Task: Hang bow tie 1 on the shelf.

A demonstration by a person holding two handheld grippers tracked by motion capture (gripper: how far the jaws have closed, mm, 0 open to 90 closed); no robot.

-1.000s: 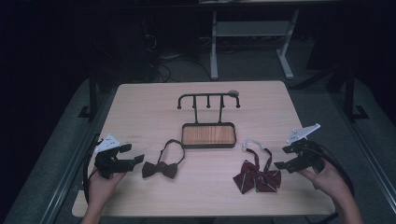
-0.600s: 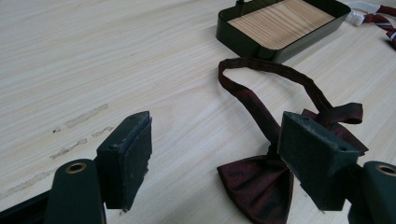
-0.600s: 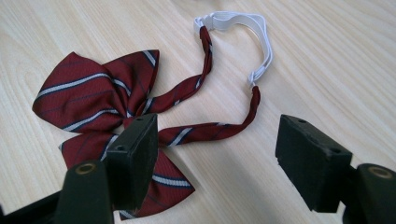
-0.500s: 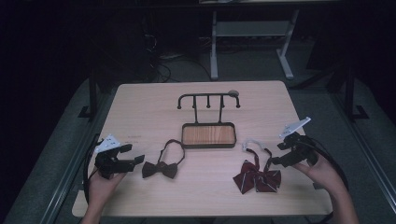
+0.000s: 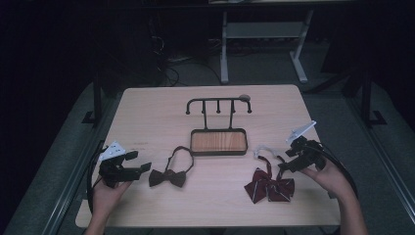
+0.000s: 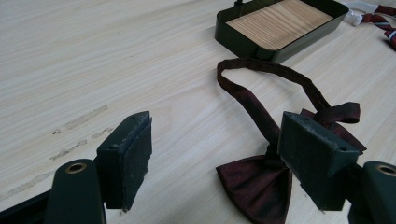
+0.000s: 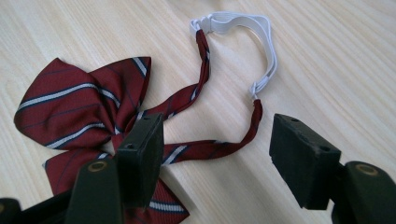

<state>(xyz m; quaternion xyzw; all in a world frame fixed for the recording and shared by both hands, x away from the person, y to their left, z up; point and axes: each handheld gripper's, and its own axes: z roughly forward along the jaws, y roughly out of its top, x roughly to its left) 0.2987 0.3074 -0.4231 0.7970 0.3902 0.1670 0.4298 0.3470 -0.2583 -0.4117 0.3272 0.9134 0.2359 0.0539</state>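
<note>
Nearby, wood tray (image 5: 218, 142) w/ rack (image 5: 219, 104) mid-table, both tongs spread, right tongs (image 7: 215, 154) just narrowing over striped bow tie (image 7: 79, 107) strap.

Laboratory or studio recording station. A light wood-grain counter (image 5: 147, 112) stands alone on grey carpet (image 5: 63, 147) in a darkened room, lit from above. Behind it, cables (image 5: 169, 68) trail across the floor beside the white metal legs of a second desk (image 5: 224, 54). Dark stands (image 5: 364, 93) flank the counter, and a small black rack with a wooden tray (image 5: 218, 141) is set out as a staged prop.
</note>
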